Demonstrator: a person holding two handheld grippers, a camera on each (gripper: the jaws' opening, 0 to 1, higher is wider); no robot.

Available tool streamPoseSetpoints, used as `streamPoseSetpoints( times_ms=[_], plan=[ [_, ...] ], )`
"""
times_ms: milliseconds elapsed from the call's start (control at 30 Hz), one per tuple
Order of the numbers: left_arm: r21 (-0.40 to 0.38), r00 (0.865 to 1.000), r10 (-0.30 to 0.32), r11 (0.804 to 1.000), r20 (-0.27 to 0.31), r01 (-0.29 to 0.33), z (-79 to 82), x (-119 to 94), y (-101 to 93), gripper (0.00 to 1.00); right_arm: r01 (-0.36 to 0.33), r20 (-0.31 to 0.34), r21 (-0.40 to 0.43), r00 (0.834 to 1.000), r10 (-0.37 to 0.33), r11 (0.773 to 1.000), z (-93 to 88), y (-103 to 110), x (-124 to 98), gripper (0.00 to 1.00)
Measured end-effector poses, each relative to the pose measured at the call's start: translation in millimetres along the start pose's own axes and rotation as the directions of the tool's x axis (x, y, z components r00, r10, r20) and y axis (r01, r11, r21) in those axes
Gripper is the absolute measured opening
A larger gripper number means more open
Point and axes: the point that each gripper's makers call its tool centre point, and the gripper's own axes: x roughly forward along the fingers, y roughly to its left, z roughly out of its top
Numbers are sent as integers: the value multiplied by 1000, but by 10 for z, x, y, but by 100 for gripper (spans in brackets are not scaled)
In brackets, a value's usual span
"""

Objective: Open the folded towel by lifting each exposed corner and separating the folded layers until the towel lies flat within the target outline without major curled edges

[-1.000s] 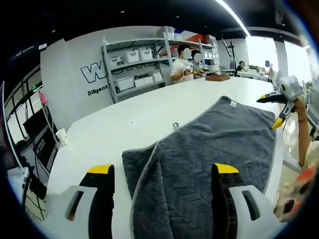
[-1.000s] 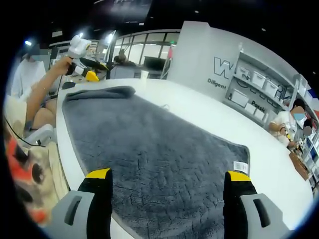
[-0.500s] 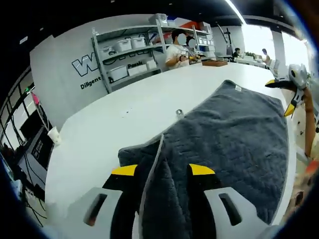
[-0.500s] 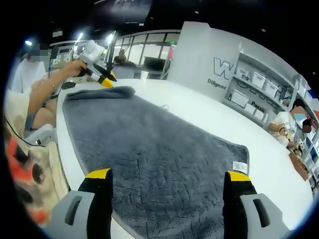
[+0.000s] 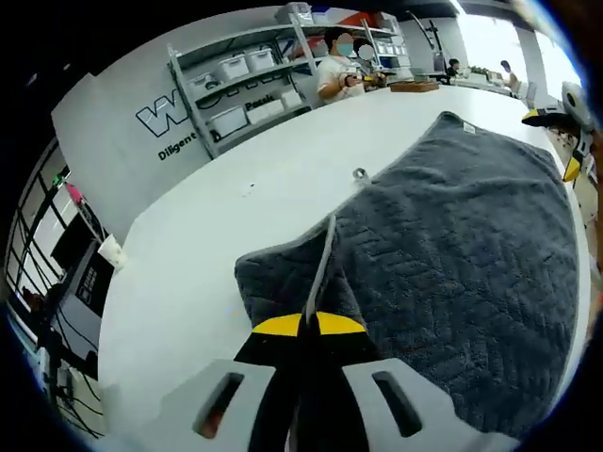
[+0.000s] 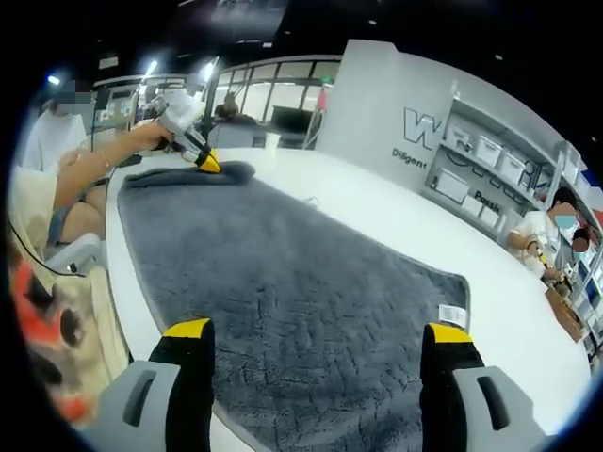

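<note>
A dark grey towel lies spread on the white table, with one end folded over in a flap. My left gripper is shut on the pale edge of that flap. In the right gripper view the same gripper sits at the towel's far folded end, held by a person's hand. My right gripper hovers open over the near end of the towel, nothing between its jaws; it also appears at the far right of the left gripper view. A white label marks one corner.
Shelves with white bins line the back wall, and people sit at the table's far end by a wooden tray. A small metal object lies beside the towel. A paper cup stands near the table's edge.
My left gripper has come down onto the folded flap and gone from wide open to shut on its edge. The right gripper has stayed open and still.
</note>
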Motion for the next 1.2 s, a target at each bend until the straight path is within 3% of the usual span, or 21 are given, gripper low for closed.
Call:
streamPoseSetpoints(
  times_ms=[133, 300, 733, 967, 1200],
  plan=[
    [6, 1000, 13, 1000, -3, -13, -4, -28, 31, 2, -1, 1, -4, 1000, 1, 1000, 2, 3, -12, 90],
    [20, 993, 109, 994, -36, -108, -115, -198, 360, 2, 1, 0, -3, 1000, -1, 1000, -7, -7, -22, 90],
    [-16, 977, 201, 979, -69, -203, -325, -415, 789, 2, 5, 2, 4, 1000, -5, 1000, -5, -36, -33, 90],
    [-46, 970, 226, 972, -92, -230, -492, -465, 969, 2, 8, 3, 7, 1000, -9, 1000, -12, -51, -44, 90],
    [-73, 952, 273, 956, -137, -284, -743, -520, 1233, 2, 10, 2, 12, 1000, -10, 1000, -25, -57, -48, 90]
  ],
)
